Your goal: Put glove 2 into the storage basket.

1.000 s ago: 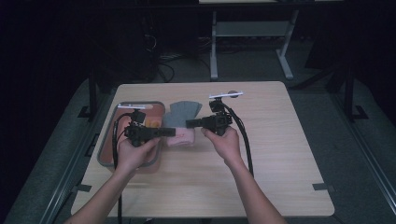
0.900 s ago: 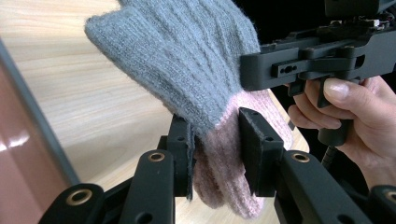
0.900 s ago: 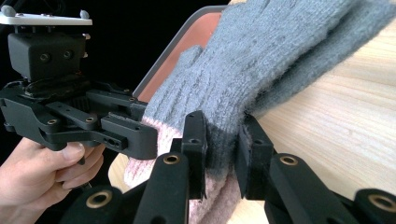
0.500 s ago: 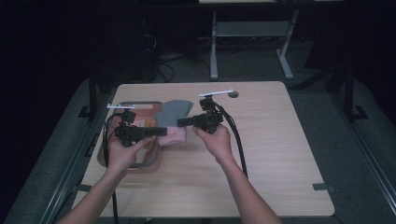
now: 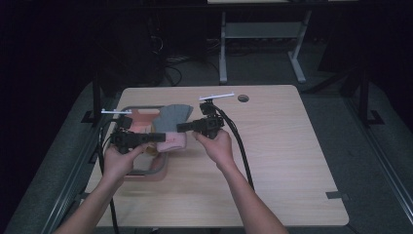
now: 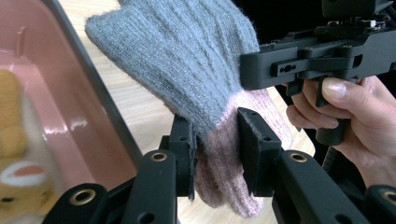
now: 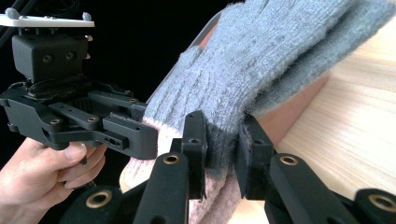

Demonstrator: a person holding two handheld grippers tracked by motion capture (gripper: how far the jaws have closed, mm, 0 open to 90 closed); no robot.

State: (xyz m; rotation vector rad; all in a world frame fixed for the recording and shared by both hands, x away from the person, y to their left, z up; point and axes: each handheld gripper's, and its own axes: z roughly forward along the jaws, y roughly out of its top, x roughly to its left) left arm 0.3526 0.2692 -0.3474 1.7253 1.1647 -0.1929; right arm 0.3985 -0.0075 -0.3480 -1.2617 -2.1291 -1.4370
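Note:
A knitted glove (image 5: 170,118), grey with a pink cuff (image 5: 173,142), hangs stretched between both grippers, partly over a pink tray (image 5: 157,169). My left gripper (image 5: 157,137) is shut on it; in the left gripper view the jaws (image 6: 217,149) pinch the glove (image 6: 187,60) where grey meets pink. From the other side, my right gripper (image 5: 183,127) is shut on the same glove, its jaws (image 7: 223,154) clamped on the grey knit (image 7: 261,60). The two grippers stand close together, tips facing each other. Each gripper view shows the other gripper (image 6: 317,56) (image 7: 93,121) beside the glove.
The pink tray (image 6: 70,116) with a grey rim lies at the table's left side and holds a yellow plush toy (image 6: 14,154). A round cable hole (image 5: 243,98) sits near the table's far edge. Cables trail from both grippers toward the person. Bare wood (image 5: 292,161) spreads to the right.
Both hands have moved left together with the glove held between them, so it now hangs partly over the tray. Both grips look unchanged.

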